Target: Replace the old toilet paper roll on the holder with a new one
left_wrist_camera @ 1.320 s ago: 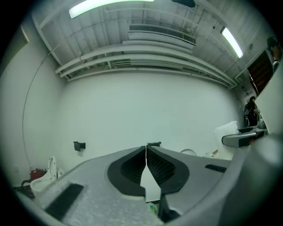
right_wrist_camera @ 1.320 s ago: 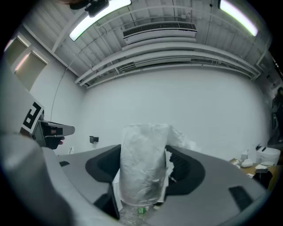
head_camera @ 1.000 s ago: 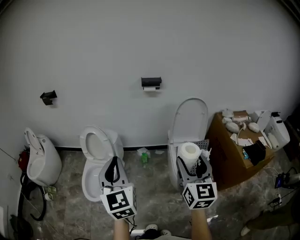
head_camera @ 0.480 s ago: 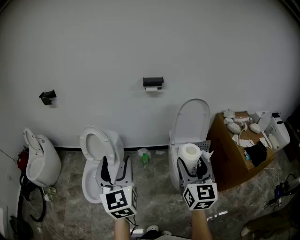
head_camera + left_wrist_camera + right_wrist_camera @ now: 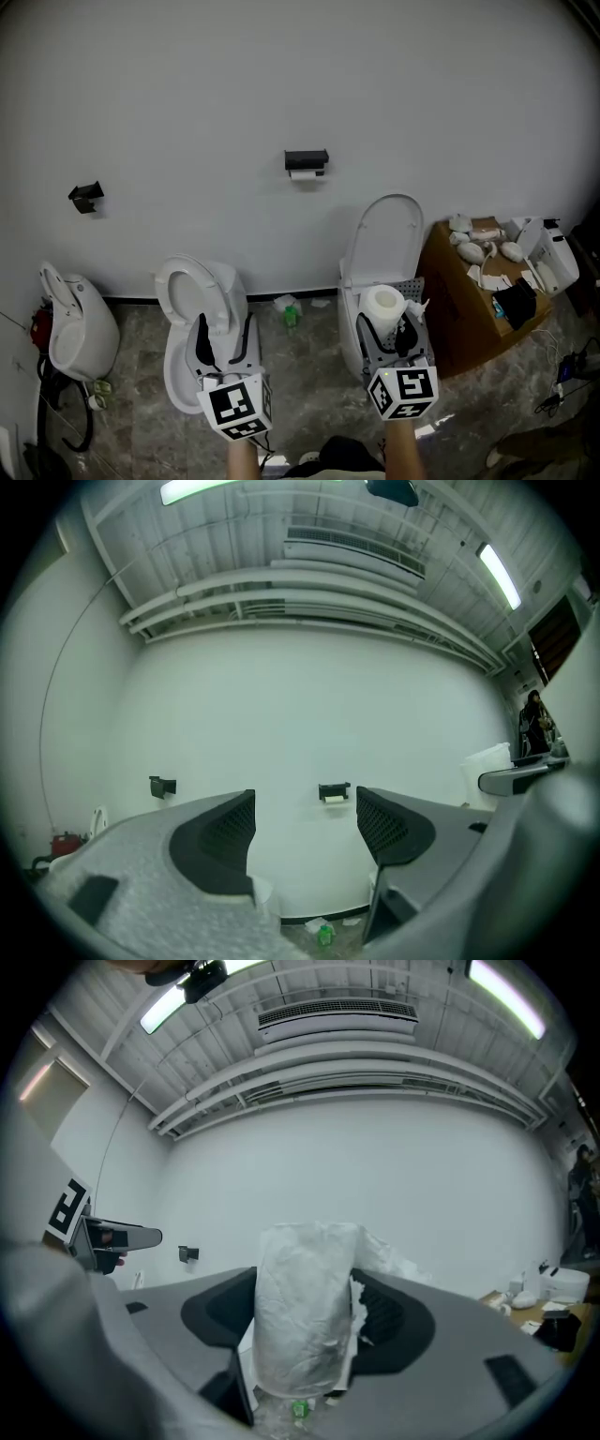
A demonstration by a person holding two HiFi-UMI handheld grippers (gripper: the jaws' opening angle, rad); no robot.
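Note:
A black holder (image 5: 306, 159) is fixed to the white wall, with a thin, nearly used-up roll (image 5: 302, 174) under it. The left gripper view shows the same holder (image 5: 334, 789) far ahead, between the jaws. My left gripper (image 5: 223, 330) is at the lower left, its jaws opening wide with nothing between them. My right gripper (image 5: 384, 328) is shut on a new white toilet paper roll (image 5: 382, 302) in thin plastic wrap. That roll (image 5: 305, 1335) stands upright and fills the gap between the right jaws. Both grippers point level toward the wall, well short of the holder.
A white toilet (image 5: 197, 291) with its seat up stands below the left gripper, and another (image 5: 382, 234) behind the right one. A third fixture (image 5: 75, 323) is far left under a second black holder (image 5: 84, 195). A cluttered cardboard box (image 5: 469, 309) is right. A green bottle (image 5: 290, 316) lies on the floor.
The left jaws were together one second ago and now stand wide apart. Both grippers have shifted slightly forward. The right gripper still holds the new roll.

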